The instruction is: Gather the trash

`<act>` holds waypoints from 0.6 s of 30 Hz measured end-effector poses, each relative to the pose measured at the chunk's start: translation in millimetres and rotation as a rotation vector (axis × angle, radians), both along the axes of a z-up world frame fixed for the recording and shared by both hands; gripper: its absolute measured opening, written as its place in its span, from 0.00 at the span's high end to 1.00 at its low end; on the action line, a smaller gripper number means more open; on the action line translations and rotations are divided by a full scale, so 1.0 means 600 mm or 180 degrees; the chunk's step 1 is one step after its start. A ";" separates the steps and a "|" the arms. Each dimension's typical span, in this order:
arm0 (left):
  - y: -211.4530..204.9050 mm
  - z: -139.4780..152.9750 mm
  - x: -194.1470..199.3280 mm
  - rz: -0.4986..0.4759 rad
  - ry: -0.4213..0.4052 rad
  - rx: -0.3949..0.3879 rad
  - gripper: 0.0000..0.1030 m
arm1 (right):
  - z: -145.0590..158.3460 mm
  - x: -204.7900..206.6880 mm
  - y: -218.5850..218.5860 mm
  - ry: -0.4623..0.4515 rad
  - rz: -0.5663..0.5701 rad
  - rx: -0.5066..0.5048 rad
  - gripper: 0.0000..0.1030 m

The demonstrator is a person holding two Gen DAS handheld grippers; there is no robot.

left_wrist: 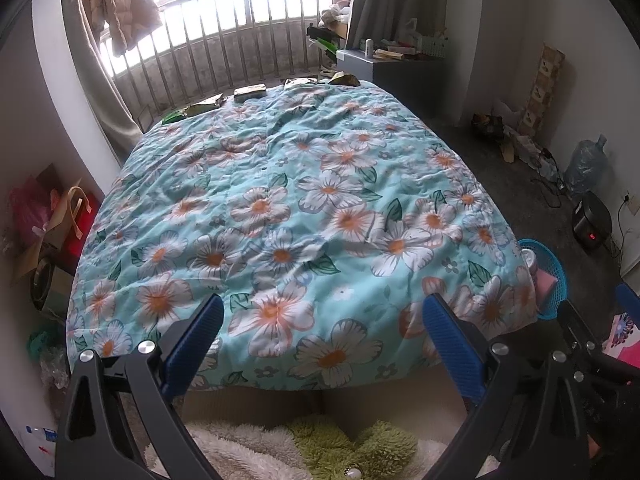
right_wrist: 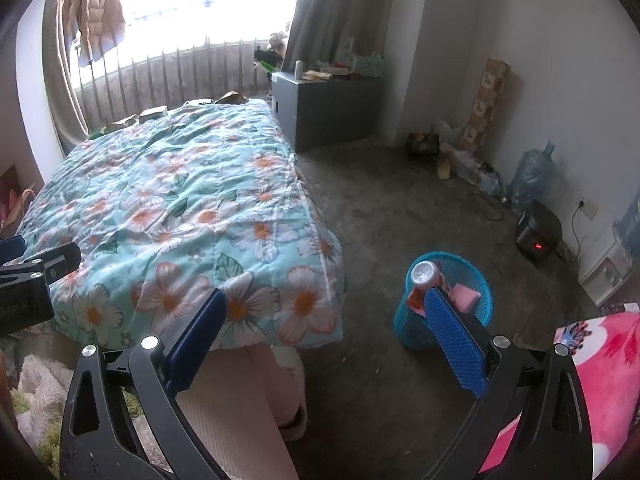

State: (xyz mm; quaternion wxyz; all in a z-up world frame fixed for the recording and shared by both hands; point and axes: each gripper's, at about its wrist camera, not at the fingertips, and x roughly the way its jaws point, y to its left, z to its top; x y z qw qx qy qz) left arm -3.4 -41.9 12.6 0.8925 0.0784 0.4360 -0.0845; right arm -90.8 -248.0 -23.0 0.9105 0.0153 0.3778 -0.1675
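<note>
Two hand-held grippers (left_wrist: 322,330) (right_wrist: 326,324): black frames w/ silver screws, blue textured pads (dotted grip).

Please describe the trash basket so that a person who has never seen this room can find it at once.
Find the bed with the floral quilt. On the grey floor just beside its near corner stands a small blue mesh basket, holding a silver can and something pink. It is the only bright blue, open-topped container there; the black heater by the wall is dark and closed.

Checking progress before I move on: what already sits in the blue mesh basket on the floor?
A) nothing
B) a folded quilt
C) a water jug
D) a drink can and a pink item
D: a silver-topped drink can and a pink item show inside the blue mesh basket.
</note>
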 end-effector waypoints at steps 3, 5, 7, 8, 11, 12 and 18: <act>-0.001 0.001 -0.001 0.0003 0.0002 0.0000 0.05 | 0.002 0.000 -0.003 -0.0015 -0.0008 0.0009 0.08; -0.002 0.001 -0.001 0.0003 0.0000 0.0002 0.05 | 0.002 0.000 -0.003 -0.0017 -0.0008 0.0011 0.08; -0.001 0.001 -0.001 0.0005 -0.0001 -0.0001 0.05 | 0.003 0.000 -0.005 -0.0020 -0.0011 0.0014 0.08; -0.002 0.001 -0.001 0.0007 -0.0001 0.0000 0.05 | 0.003 -0.001 -0.004 -0.0021 -0.0014 0.0015 0.08; 0.000 0.001 -0.001 0.0004 0.0002 -0.0001 0.05 | 0.003 -0.001 -0.005 -0.0023 -0.0008 0.0016 0.08; 0.000 0.000 -0.001 0.0004 0.0003 -0.0001 0.05 | 0.003 -0.001 -0.005 -0.0025 -0.0007 0.0018 0.08; 0.000 0.000 -0.001 0.0009 0.0005 -0.0006 0.05 | 0.004 0.001 -0.003 -0.0034 -0.0006 0.0041 0.08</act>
